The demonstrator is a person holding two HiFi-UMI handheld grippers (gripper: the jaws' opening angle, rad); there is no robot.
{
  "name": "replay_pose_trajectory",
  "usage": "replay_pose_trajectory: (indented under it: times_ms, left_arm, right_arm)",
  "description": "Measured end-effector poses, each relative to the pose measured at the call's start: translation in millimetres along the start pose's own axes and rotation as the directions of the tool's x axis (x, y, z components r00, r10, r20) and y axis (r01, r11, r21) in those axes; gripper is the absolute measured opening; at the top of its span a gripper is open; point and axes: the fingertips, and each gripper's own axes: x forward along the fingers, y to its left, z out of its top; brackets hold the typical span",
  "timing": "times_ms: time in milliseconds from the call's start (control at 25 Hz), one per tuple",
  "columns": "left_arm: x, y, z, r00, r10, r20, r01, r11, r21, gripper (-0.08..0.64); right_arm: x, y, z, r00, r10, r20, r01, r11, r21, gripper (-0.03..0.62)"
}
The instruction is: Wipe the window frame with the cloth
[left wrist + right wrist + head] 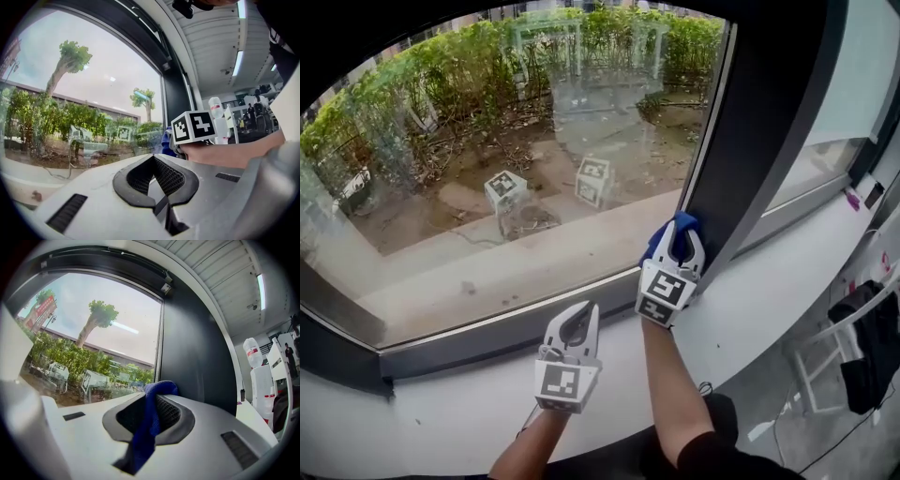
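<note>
The window pane (pixel 516 141) fills the upper left of the head view, with shrubs and bare soil outside. The window frame (pixel 487 330) runs along the lower edge of the pane as a grey strip and meets a dark upright post (pixel 759 122) at the right. A white sill (pixel 750 309) lies below the frame and extends to the right.

The right gripper (pixel 682 236) is positioned at the lower right corner of the pane, where the bottom strip meets the post. Its jaws are clamped on the blue cloth (pixel 659 242). In the right gripper view the cloth (pixel 161 390) runs between the pads of the right gripper (pixel 152 420) and bunches over the tips, just in front of the dark post (pixel 197 357).

The left gripper (pixel 576 317) is over the sill just below the bottom strip, to the left of the right gripper and apart from it. In the left gripper view the jaws of the left gripper (pixel 157 183) are closed together with nothing between them.
</note>
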Motion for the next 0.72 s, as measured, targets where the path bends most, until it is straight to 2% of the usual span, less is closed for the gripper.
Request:
replay_pose_trajectory:
  times_ms: [480,720]
  left_arm:
    - [2.3,-6.4,-19.1,1.0,-0.015,-0.023,0.015,1.0,-0.013,0.003]
    - [2.3,-9.1,-23.3,0.999,-0.024,-0.022,0.024,1.0,-0.018,0.003]
  right_arm:
    - [-6.4,6.4,-45.3,0.991,0.074,-0.114,-0.074,0.997,0.0,0.031]
    - [-11.3,15.1,-75.2,0.968,0.132,-0.214,-0.134,0.991,0.004,0.031]
